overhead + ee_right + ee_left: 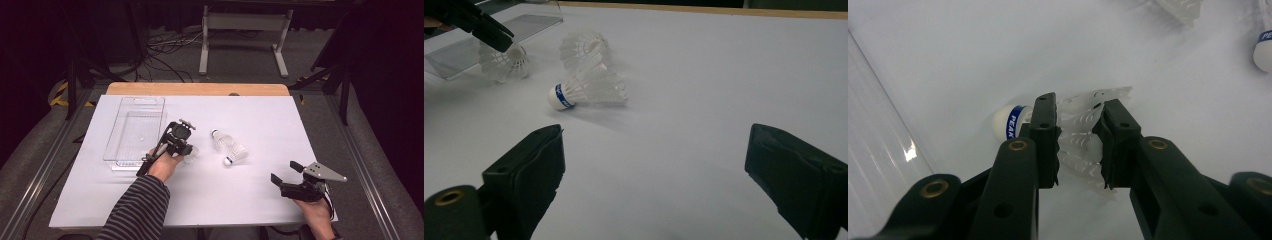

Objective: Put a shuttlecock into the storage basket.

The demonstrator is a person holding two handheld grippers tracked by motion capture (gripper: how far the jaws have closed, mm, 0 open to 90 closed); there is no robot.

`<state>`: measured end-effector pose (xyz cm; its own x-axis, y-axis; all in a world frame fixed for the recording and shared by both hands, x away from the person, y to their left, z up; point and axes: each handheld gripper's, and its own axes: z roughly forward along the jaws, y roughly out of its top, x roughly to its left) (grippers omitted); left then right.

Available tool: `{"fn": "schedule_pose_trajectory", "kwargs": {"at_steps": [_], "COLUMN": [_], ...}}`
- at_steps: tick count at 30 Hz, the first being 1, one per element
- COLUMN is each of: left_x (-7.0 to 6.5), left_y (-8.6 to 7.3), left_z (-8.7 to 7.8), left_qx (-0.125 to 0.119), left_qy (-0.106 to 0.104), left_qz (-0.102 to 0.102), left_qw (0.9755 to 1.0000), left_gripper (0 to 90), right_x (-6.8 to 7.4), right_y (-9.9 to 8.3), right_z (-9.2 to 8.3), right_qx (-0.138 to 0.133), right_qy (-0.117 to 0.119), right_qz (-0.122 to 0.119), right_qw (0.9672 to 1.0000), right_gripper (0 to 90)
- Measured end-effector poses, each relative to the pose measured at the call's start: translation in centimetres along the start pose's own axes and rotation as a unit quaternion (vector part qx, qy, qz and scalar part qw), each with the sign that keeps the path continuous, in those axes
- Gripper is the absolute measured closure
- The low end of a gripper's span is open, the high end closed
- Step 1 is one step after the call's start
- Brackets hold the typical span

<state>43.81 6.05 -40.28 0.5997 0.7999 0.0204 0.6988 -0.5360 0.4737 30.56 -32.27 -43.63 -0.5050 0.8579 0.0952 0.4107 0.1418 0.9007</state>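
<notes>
White table [200, 200], clear tray [135, 132] at left. Left gripper [1077, 145] clamped on a shuttlecock's [1083, 125] feather skirt, just beside the tray. Pick-up step, apparently. Next: lift, carry over the tray rim, release gently. Right gripper [654, 175] idle, jaws wide apart.

The white feather shuttlecock [1068, 135] has a blue band on its round cork tip that reads "PEAK".

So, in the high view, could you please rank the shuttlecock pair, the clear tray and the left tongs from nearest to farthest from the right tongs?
1. Shuttlecock pair, mid-table, up and left of the right tongs.
2. Left tongs, further left, around a third shuttlecock.
3. Clear tray, far left.
</notes>
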Motion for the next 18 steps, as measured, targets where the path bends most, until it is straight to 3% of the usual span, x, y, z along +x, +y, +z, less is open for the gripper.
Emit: {"fn": "schedule_pose_trajectory", "kwargs": {"at_steps": [8,10,18], "left_x": [0.3,0.4,0.9], "left_y": [0.0,0.0,-0.2], "left_z": [-0.1,-0.4,-1.0], "left_qx": [-0.003,-0.010,-0.017], "left_qy": [-0.005,-0.005,-0.004], "left_qz": [-0.006,-0.003,-0.007], "left_qw": [1.0000,0.9999,0.9998], "left_gripper": [81.7,87.6,89.2], "right_x": [0.0,0.0,0.0], "right_y": [0.0,0.0,0.0], "right_z": [0.0,0.0,0.0], "right_qx": [0.000,0.000,0.000], "right_qy": [0.000,0.000,0.000], "right_qz": [0.000,0.001,0.000], "right_qw": [1.0000,1.0000,1.0000], "right_gripper": [10.0,10.0,10.0]}}
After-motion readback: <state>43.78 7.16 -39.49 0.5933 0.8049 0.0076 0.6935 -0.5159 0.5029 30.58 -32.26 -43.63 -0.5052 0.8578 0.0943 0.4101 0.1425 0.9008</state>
